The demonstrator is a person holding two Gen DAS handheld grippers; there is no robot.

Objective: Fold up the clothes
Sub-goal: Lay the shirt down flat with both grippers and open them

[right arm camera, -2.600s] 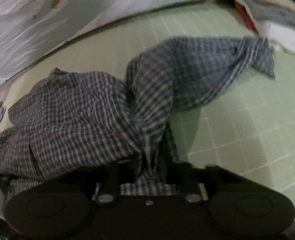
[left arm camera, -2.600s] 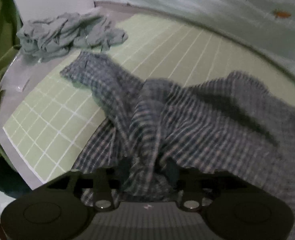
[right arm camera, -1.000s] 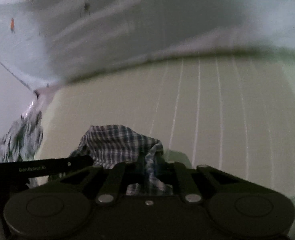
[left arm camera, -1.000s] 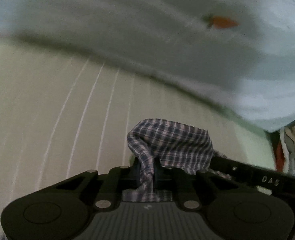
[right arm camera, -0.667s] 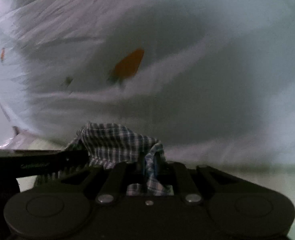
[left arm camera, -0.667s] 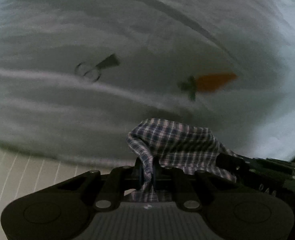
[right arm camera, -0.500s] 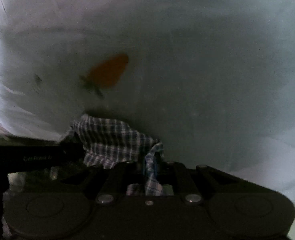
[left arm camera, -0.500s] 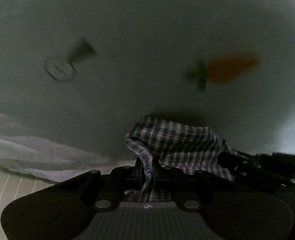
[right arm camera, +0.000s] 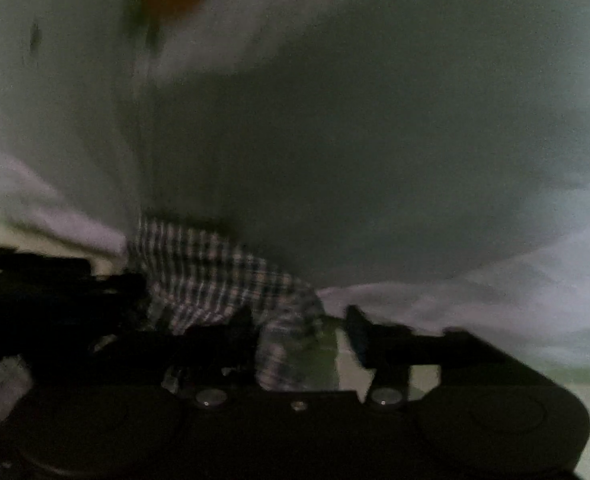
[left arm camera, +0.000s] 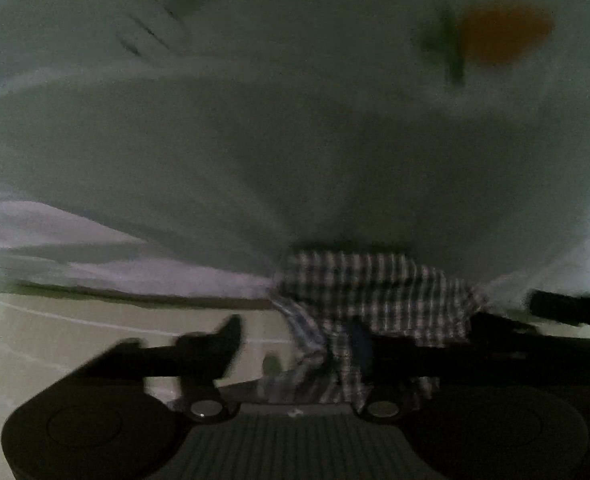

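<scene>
Checked shirt bunched at far edge of green mat, pressed against pale sheet rising behind. Carried there likely to lay the fold's far edge down. Left tongs opening, jaws spread, cloth draped loose between, nothing pinched. Right tongs opening likewise, cloth slack at 10 o'clock of the gap. Both tongs side by side, near touching. No room ahead at 12 o'clock; open mat only at 9 o'clock of left view.
</scene>
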